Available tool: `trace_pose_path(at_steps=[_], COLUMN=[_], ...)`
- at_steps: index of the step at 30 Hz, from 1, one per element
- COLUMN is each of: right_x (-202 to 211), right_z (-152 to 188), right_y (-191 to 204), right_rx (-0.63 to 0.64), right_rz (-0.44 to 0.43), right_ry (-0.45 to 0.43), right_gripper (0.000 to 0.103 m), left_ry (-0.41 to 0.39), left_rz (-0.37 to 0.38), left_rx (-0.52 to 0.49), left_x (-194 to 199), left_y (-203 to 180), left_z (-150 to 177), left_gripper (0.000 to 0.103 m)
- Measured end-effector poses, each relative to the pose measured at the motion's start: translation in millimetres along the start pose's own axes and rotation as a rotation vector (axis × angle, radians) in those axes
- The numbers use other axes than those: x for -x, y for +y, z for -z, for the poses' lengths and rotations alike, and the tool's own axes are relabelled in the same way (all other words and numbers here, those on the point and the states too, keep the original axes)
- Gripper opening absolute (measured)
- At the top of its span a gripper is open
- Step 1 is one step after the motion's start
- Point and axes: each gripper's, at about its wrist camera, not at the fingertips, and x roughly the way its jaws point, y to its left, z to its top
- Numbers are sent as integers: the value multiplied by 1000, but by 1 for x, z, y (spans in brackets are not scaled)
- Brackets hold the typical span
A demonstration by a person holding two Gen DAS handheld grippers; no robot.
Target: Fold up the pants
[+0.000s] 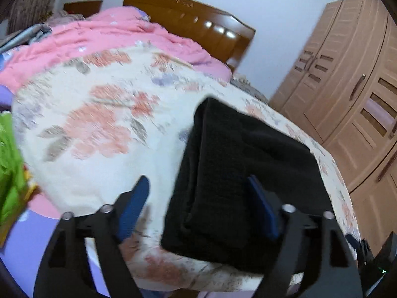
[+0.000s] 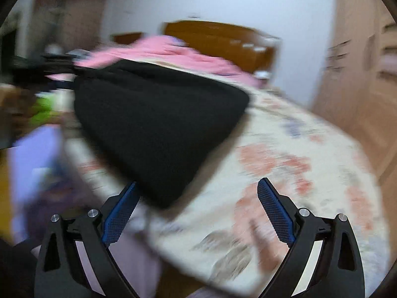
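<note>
The black pants [image 1: 248, 183] are seen folded into a compact stack on the floral bedspread [image 1: 99, 124] of the bed, near its edge toward the wardrobe [image 1: 347, 87]. The left hand-held gripper [image 1: 198, 206] is released, its blue pads spread wide with one corner of the stack between them but not pressed. The right hand-held gripper [image 2: 196, 211] is likewise released and grasps nothing, the stack lying just ahead of it. The fold is judged largely finished. The layers could be dragged open if a pad were caught on the near edge during withdrawal. A pink quilt [image 1: 111, 37] is heaped toward the headboard [image 1: 193, 24], and a green item [image 1: 10, 168] lies at the far left; neither is in the way.
</note>
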Motion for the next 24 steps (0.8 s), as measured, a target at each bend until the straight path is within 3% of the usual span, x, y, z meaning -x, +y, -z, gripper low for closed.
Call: trace_pose_path(at_steps=[2,3,4,7,9,11,15,17,19,24], right_x=[12,11,8,-19,-56,-99,-177,-211,-233,-219], right_z=[-8,-16,-28,-67,-98,-122,-146,-149,-153,-172], right_y=[-26,-38,-52,-78,-89,-96,-103,-103,-108,-119], right_rx=[-110,-151,-194,-248,-285,-339,-425,-395,-362,-458], right_rz=[-132,-166,-164,-207,-269,-325,-443,-405,-321,-319], right_ry=[-25,-31,-57,-84,-59,4,139,235,269,165], right_gripper=[92,92,92,92,92,92,92,92,92,92], left_ry=[-83,-125,-158,-148,-95,-10,177,173,194,196], left_rz=[-175,-200,-144,6,53,50,-5,56,86,29], left_rx=[-57,-95,-133,-194,-273,-295,-232,-172,-139,-218], left_x=[19,27,36,30,4,-31,-97,-101,-101,-105], left_y=[-11,-19,-33,-67,-92,-98,-65,-47,-40,-51], left_z=[-6,-11,-18,-33,-41,-42,-25,-21,-23,-16], left_gripper=[92,93,96,101,101,101,98,94,94,95])
